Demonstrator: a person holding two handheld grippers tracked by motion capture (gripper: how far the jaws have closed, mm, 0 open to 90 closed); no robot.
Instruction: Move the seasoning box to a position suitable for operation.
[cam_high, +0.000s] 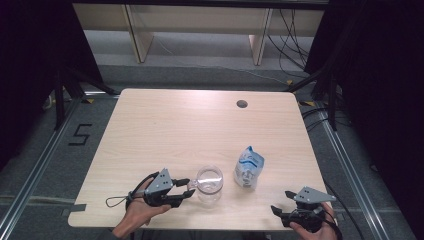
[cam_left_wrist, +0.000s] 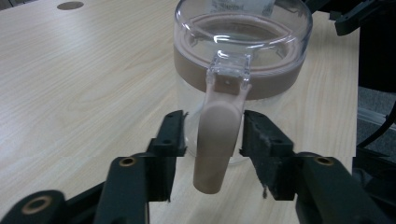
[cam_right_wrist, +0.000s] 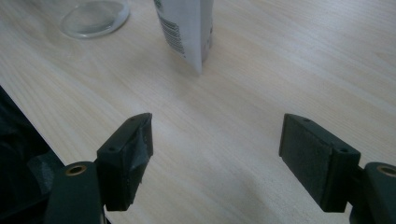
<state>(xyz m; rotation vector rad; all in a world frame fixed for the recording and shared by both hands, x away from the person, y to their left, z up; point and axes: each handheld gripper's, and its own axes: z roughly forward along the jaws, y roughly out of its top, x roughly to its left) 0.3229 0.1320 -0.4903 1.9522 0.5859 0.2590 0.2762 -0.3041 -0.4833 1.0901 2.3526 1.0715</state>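
Table (cam_high: 165, 125): one, light wood grain, rounded corners, one round dark hole (cam_high: 242, 104) near far right edge.
Floor mark (cam_high: 80, 134): black "5" on grey floor, left of table.
Pouch (cam_high: 248, 168): one, white and blue, standing upright on right half of table, just right of jug; barcode and fine print along one side in right gripper view, too small to read.
Jug (cam_high: 209, 183): one, clear plastic, standing upright near the near edge, a little left of centre; brownish band below clear rim, clear domed lid, beige handle (cam_left_wrist: 217, 142) pointing left toward left gripper; writing on far wall of jug blurred, unreadable.
Left gripper (cam_high: 186, 190): one, black, grey three-cornered plate on top, held by hand (cam_high: 137, 210) at near left, pointing right at jug.
Left jaws: half open, handle standing between pads (cam_left_wrist: 257, 135); slim gap on either side, no pressing.
Right gripper (cam_high: 278, 210): one, black, grey plate on top, at near right corner, well apart from pouch.
Right jaws: spread wide, bare wood between them.
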